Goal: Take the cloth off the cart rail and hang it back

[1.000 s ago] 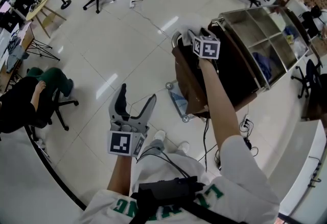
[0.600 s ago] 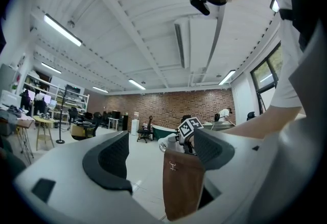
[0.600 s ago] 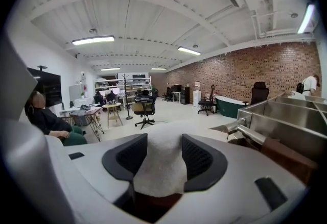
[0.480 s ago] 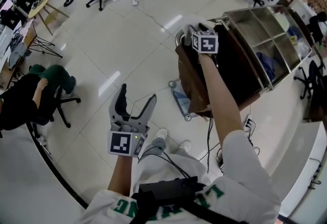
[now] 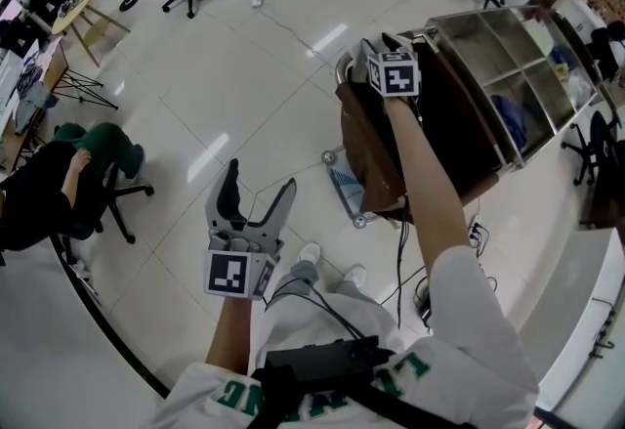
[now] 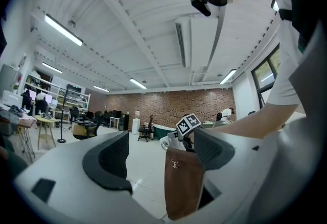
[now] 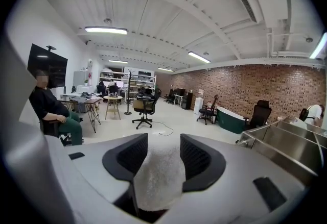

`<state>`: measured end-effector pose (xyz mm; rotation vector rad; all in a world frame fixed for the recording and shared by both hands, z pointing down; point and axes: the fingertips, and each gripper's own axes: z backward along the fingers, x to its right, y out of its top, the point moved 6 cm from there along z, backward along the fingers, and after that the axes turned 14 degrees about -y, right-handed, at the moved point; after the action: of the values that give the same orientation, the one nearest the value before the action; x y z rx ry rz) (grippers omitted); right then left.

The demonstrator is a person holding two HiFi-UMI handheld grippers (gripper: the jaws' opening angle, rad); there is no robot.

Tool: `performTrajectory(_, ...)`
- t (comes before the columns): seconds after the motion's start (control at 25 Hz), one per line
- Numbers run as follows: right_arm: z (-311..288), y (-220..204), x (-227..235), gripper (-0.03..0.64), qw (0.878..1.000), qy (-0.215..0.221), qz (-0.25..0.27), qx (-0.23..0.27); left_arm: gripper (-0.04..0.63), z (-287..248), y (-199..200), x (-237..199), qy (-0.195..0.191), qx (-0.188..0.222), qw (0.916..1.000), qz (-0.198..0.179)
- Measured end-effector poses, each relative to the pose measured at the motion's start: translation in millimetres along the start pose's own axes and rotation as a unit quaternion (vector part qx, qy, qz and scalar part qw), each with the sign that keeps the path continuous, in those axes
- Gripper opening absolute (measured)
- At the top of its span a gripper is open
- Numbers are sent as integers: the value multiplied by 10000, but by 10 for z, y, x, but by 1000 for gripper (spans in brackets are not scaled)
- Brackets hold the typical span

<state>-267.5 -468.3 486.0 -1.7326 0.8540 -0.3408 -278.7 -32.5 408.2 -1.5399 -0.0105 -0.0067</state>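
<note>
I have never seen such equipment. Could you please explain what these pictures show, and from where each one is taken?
No robot is here: a person holds a grasping tool in each hand. The head view comes from a camera on the person's head, looking down. The two gripper views come from cameras riding on the tools. The left tool is open and empty, above the floor. The right tool is at the metal cart, beside a hanging brown bag; a white cloth sits between its jaws, which are opening slightly.
</note>
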Motion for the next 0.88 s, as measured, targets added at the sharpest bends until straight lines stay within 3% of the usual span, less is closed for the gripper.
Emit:
performTrajectory(0.28, 239, 42, 149, 221, 9985, 220, -400, 303, 391, -103, 34, 87, -200, 0, 9998, 66)
performTrajectory(0.4, 709, 280, 241, 229, 9902, 405, -852, 1033, 391, -183, 64, 127, -316, 48, 9995, -2)
performTrajectory(0.52, 1471, 480, 398, 252, 9726, 408, -1276, 1898, 391, -287, 122, 177, -469, 121, 9988, -78)
performTrajectory(0.68, 2494, 440, 622, 268, 9550, -14, -1253, 2688, 391, -463, 222, 262, -757, 278, 9966, -170)
performTrajectory(0.8, 3141, 277, 804, 381, 9452, -449, -1169, 3014, 391, -659, 249, 400, -1050, 368, 9936, -212)
performTrajectory(0.88, 3522, 130, 885, 400, 9418, -756, -1065, 3098, 391, -781, 232, 536, -1255, 390, 9910, -242)
